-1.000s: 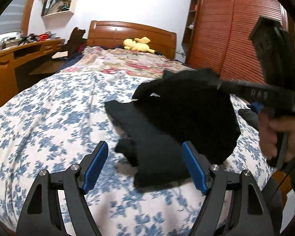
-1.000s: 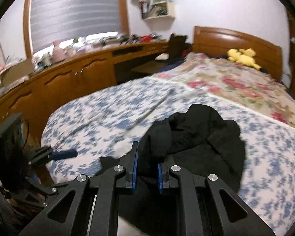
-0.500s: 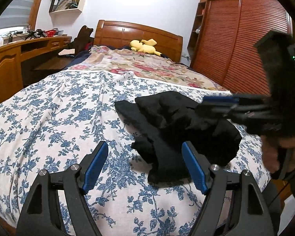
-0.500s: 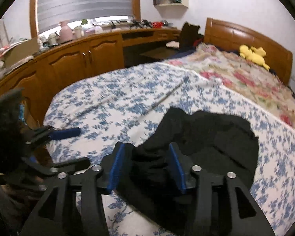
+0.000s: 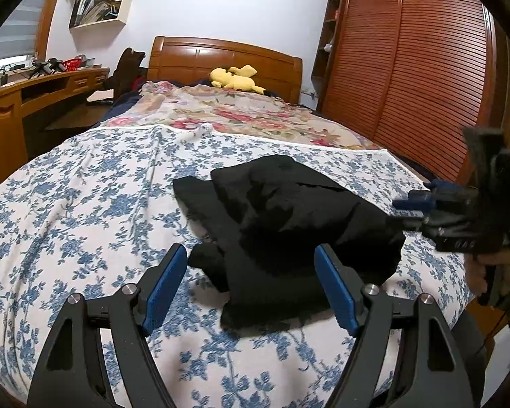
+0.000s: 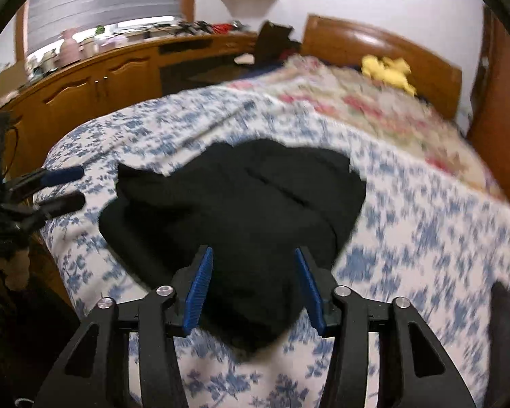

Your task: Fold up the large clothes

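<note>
A black garment [image 5: 289, 224] lies in a loose, partly folded heap on the blue-flowered bed cover [image 5: 85, 204]. My left gripper [image 5: 250, 251] hovers open at its near edge, with the cloth below and between the blue pads, untouched. In the right wrist view the same garment [image 6: 241, 204] fills the middle. My right gripper [image 6: 253, 251] stands over its near end; the jaws are closing with cloth between them, and the pads do not press on it. The right gripper [image 5: 416, 197] also shows at the garment's right side, and the left gripper [image 6: 79, 186] at its left.
A flowered blanket [image 5: 241, 115] and a yellow plush toy [image 5: 234, 80] lie toward the wooden headboard [image 5: 221, 57]. A red slatted wardrobe [image 5: 408, 85] stands right of the bed, a wooden desk [image 5: 34, 91] left. Dark cloth [image 6: 503, 323] shows at the right edge.
My right gripper has let go of the lifted black garment, opened, and drawn back and down to the right. The garment has dropped onto the bed. The left gripper has stayed open.
</note>
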